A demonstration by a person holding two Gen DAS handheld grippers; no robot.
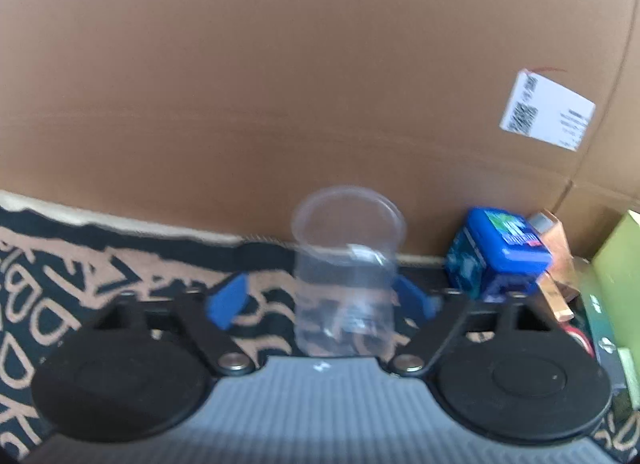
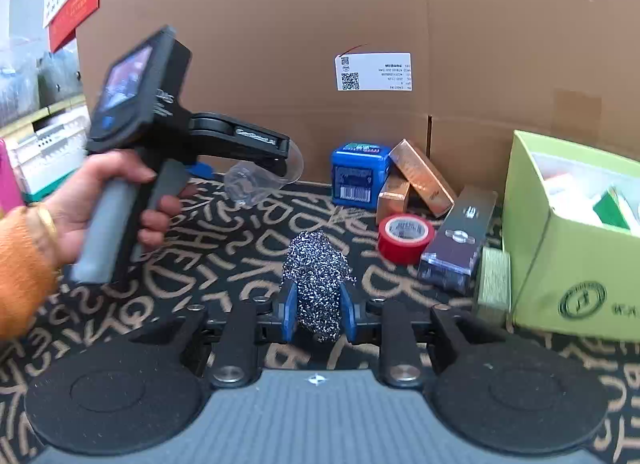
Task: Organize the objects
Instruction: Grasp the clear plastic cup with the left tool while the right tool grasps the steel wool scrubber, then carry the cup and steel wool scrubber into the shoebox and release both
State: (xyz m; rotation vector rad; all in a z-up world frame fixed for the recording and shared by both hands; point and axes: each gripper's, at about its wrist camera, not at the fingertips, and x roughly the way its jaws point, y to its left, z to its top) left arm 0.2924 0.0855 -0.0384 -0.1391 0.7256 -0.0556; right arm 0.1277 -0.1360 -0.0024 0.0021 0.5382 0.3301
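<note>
A clear plastic cup (image 1: 346,268) stands between the blue fingers of my left gripper (image 1: 320,300); the fingers are spread wide, with a gap on its left side. In the right wrist view the left gripper (image 2: 256,168) is raised at the left and the cup (image 2: 262,180) hangs tilted at its tips above the cloth. My right gripper (image 2: 318,310) is shut on a steel wool scourer (image 2: 318,280) low over the patterned cloth.
A green open box (image 2: 568,248) with packets stands at the right. A blue box (image 2: 360,178), copper boxes (image 2: 420,176), red tape roll (image 2: 405,238) and a dark long box (image 2: 460,240) lie before a cardboard wall (image 2: 280,24).
</note>
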